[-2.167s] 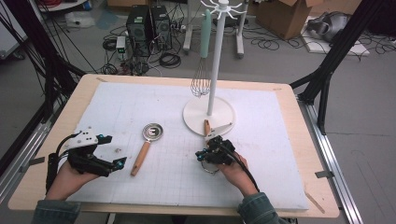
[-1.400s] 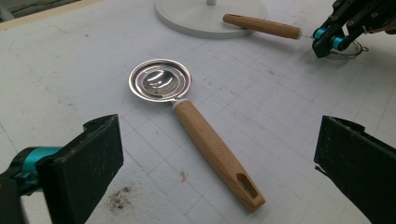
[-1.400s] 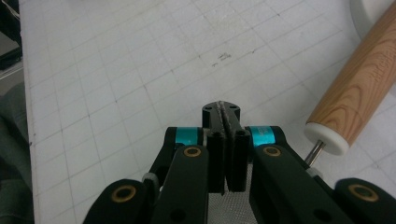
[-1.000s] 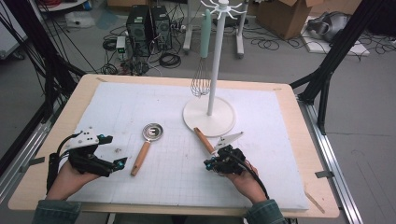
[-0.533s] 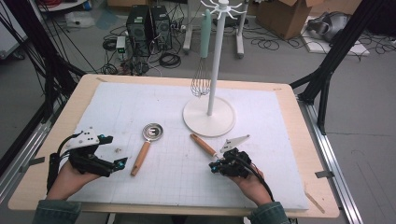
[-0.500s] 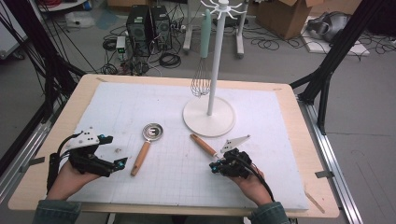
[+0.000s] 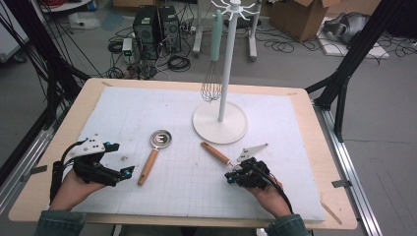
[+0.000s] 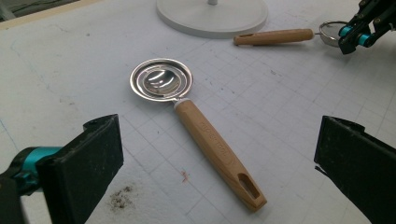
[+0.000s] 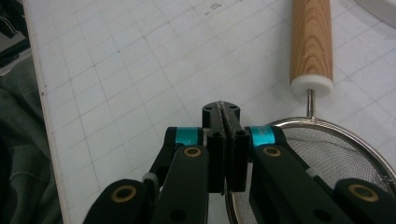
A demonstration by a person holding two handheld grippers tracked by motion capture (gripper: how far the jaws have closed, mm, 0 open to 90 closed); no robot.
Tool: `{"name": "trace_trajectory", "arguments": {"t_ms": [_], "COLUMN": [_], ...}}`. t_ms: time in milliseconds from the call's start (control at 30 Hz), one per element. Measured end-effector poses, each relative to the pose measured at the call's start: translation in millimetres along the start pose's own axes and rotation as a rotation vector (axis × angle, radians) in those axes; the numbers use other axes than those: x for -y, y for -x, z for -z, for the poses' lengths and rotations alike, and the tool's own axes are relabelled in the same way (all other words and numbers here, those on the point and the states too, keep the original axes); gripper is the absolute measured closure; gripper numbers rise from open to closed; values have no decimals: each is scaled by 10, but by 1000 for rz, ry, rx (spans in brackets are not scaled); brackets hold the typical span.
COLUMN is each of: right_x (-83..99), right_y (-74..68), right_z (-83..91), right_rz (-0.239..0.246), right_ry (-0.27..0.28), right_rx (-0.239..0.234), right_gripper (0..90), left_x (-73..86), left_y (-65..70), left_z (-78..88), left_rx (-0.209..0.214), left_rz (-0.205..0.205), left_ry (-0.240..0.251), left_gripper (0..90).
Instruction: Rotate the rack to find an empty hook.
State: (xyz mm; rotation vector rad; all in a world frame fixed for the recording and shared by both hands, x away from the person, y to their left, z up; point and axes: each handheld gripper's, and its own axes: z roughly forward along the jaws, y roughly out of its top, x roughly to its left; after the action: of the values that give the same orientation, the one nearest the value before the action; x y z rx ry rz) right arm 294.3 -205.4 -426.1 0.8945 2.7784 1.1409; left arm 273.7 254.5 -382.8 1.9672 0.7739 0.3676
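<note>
- Centrally, the white utensil stand (image 7: 220, 129) holds a hanging whisk (image 7: 212, 87).
- Left gripper (image 7: 116, 172), jaws wide apart, sits well left of the stand, facing the wooden-handled measuring spoon (image 8: 198, 123).
- Right gripper (image 9: 223, 122), jaws together, clamps the mesh strainer (image 9: 322, 149) rim, near the stand's base.

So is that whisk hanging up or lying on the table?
Hanging up. The whisk dangles from the top of the white stand, its wires clear of the table.

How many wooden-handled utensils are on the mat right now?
2. A metal-bowled scoop lies left of the stand's base, in front of the left gripper. A mesh strainer lies right of it, its rim at the right gripper.
</note>
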Motion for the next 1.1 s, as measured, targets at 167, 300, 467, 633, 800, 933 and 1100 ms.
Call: {"name": "trace_trajectory", "arguments": {"t_ms": [167, 300, 467, 633, 800, 933, 1100], "right_x": [-22, -75, -160, -237, -281, -310, -363], "right_y": [2, -22, -11, 17, 61, 99, 142], "right_z": [11, 42, 86, 122, 150, 172, 206], "right_rz": [2, 10, 20, 20, 9, -1, -5], "right_ry": [18, 51, 91, 113, 122, 126, 132], "right_rx": [-9, -13, -34, -14, 2, 12, 26], "right_gripper": [853, 828, 776, 714, 651, 603, 532], "left_x": [4, 3, 6, 9, 8, 6, 8], "left_y": [-9, -18, -28, -33, -41, -43, -40], "left_z": [-1, 11, 20, 27, 43, 42, 38], "left_rx": [0, 0, 2, -1, -4, -6, -5], "left_rz": [2, 6, 8, 10, 12, 10, 14], "left_ry": [2, 7, 9, 10, 14, 16, 16], "left_gripper": [18, 18, 18, 17, 18, 17, 18]}}
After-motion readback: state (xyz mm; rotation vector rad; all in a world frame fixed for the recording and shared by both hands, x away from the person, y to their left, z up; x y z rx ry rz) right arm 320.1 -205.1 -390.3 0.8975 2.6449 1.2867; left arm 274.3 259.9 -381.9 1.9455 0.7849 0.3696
